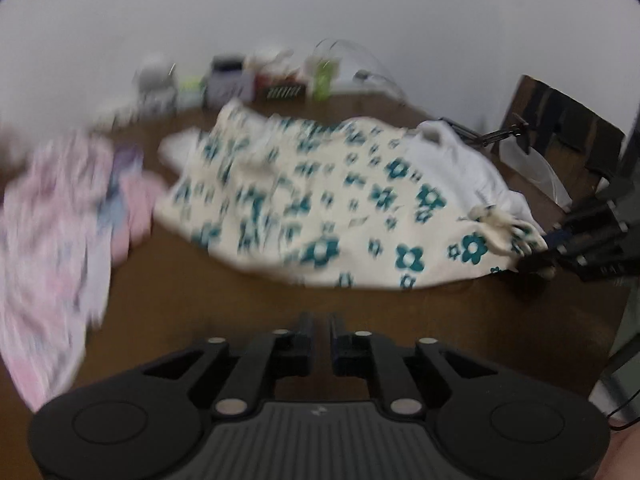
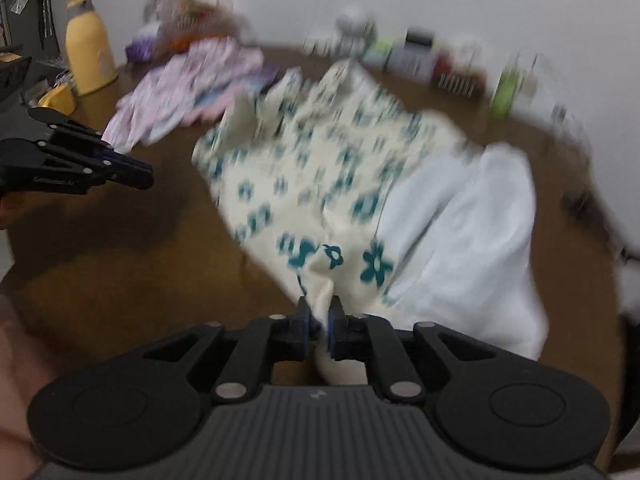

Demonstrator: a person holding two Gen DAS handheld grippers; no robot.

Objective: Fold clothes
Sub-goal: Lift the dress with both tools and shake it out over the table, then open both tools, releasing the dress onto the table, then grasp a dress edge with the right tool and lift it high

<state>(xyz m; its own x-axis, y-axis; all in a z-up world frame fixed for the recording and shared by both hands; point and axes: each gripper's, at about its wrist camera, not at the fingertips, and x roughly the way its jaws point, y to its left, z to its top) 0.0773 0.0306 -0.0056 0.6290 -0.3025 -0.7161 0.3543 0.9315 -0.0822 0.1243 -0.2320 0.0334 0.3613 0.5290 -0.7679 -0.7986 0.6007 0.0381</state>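
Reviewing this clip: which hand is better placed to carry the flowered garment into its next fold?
Right. The right gripper already has its jaws closed on a corner of the flowered garment. The left gripper has nothing between its narrowly parted jaws and hangs over bare table, clear of the cloth.

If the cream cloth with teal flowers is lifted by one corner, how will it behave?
The cream cloth with teal flowers is probably floppy: it lies in soft folds. It likely drapes and trails from the right tool, which pinches its corner. It seems light.

Cream garment [image 1: 320,204] with teal flowers lies rumpled across the brown table, one corner pinched up, white lining showing on one side.
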